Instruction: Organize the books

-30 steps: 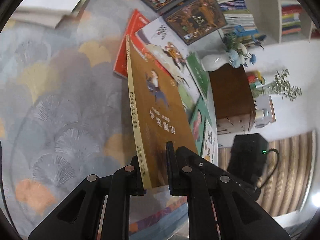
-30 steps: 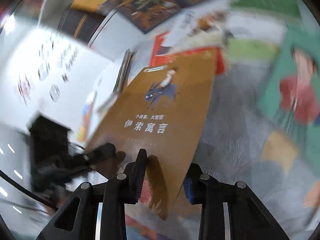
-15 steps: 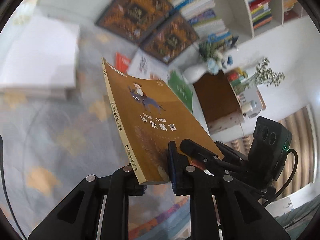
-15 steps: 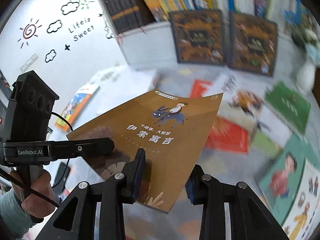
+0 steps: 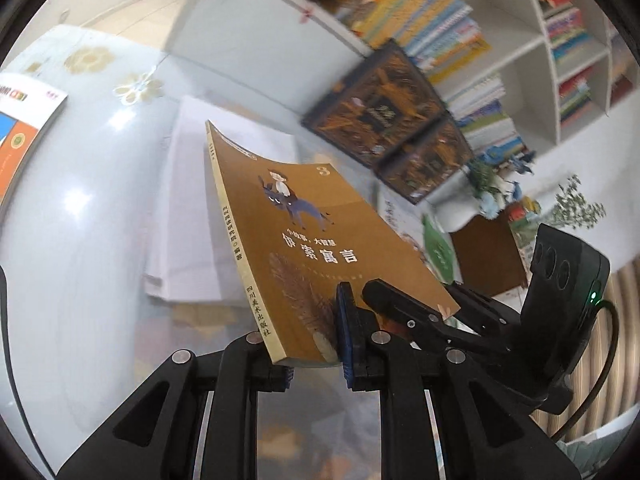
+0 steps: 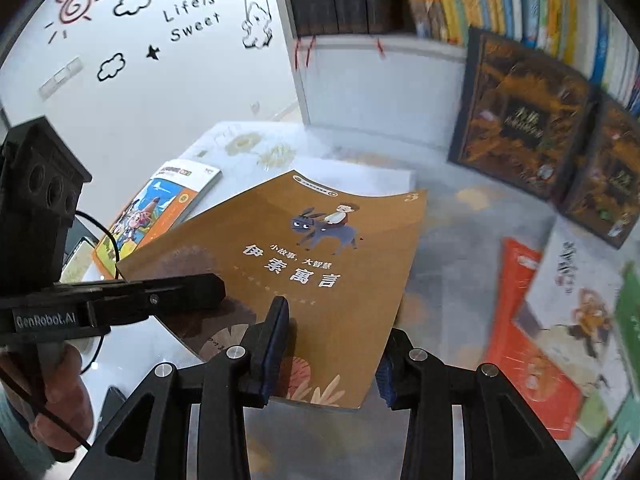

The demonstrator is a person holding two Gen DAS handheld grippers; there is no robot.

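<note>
Between the left claw (image 5: 316,364) pads: brown book (image 5: 304,248).

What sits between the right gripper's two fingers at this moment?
The brown book: its lower corner lies between the right gripper's opening jaws, clear of the right-hand pad, in the right wrist view. The left gripper clamps its spine end.

- A child's reading room at home.
- White shelves (image 5: 532,56) packed with books.
- Wall decals (image 6: 132,12): sun, clouds, "Life is Sweet".
- Picture books (image 6: 560,320) spread on a patterned rug (image 6: 460,248).
</note>
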